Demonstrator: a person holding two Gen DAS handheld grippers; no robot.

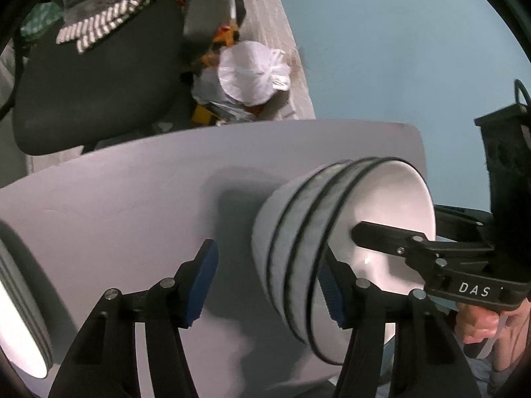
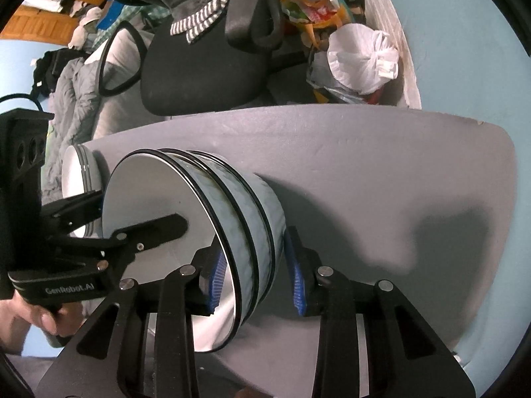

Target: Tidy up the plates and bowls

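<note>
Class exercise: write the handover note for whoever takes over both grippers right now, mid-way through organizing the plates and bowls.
Left gripper: open, one finger inside the top bowl, the other outside with a gap.
Right gripper: fingers closely straddle the opposite wall; firm grip unclear.
Things: bowl stack at the grey table; second dish stack near its left edge.
Done: three bowls nested.
Left: secure and place the bowl stack.

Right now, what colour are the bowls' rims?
Black rims on the stacked bowls, grey-blue outside, white inside; right wrist view shows it best.
</note>
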